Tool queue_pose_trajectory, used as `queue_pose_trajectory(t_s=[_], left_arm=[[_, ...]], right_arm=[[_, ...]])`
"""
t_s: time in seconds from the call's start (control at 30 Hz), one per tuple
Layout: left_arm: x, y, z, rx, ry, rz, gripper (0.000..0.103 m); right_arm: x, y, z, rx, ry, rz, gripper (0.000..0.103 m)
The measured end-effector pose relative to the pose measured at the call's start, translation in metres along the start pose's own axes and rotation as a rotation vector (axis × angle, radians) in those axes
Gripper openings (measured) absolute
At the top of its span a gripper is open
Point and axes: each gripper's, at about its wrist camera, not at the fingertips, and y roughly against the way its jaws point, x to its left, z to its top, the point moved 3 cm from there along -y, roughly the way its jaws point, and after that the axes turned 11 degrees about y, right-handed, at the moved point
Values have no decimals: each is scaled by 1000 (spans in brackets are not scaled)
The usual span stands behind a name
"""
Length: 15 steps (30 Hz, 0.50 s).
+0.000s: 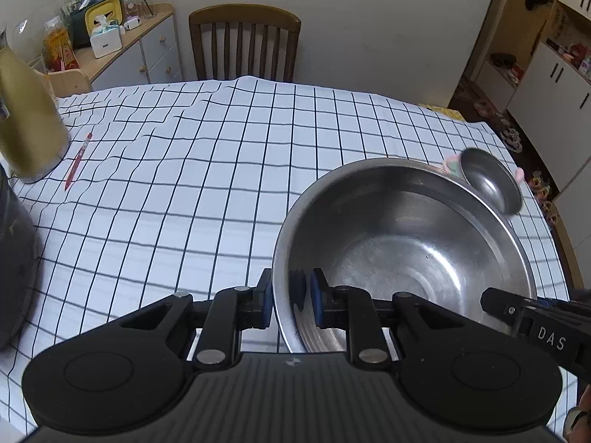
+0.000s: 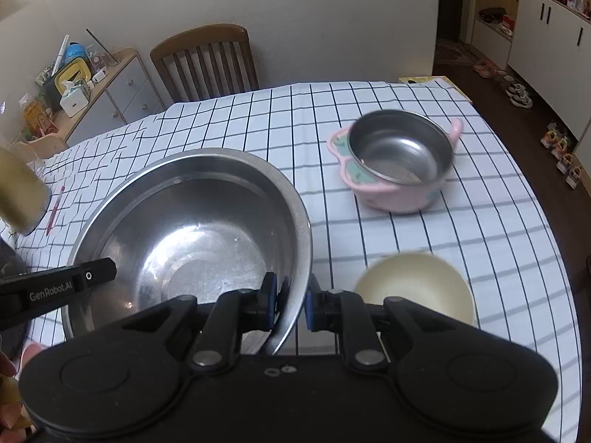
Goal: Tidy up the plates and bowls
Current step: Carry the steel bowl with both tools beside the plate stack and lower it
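Observation:
A large steel bowl (image 1: 406, 243) sits near the table's front; it also shows in the right wrist view (image 2: 192, 229). My left gripper (image 1: 288, 297) straddles its left rim, one blue pad outside and one inside, shut on the rim. My right gripper (image 2: 290, 304) straddles the bowl's right rim the same way, shut on it. A pink bowl with a steel liner (image 2: 400, 158) stands farther right; its top shows beyond the big bowl in the left wrist view (image 1: 489, 181). A small cream bowl (image 2: 415, 284) sits just right of my right gripper.
A checked white tablecloth (image 1: 221, 170) covers the table. A gold flask (image 1: 26, 122) and a red pen (image 1: 77, 160) lie at the left. A dark pot (image 1: 14, 265) is at the left edge. A wooden chair (image 1: 243, 44) stands behind the table.

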Motion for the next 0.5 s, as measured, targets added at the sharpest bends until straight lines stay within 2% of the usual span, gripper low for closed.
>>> queue_pose_trajectory(t_s=[0.27, 0.5], left_arm=[[5, 32, -39, 17, -53, -28, 20], [10, 45, -78, 47, -89, -55, 20]], right_arm=[[4, 33, -37, -4, -21, -19, 15], [7, 50, -78, 11, -52, -39, 15]])
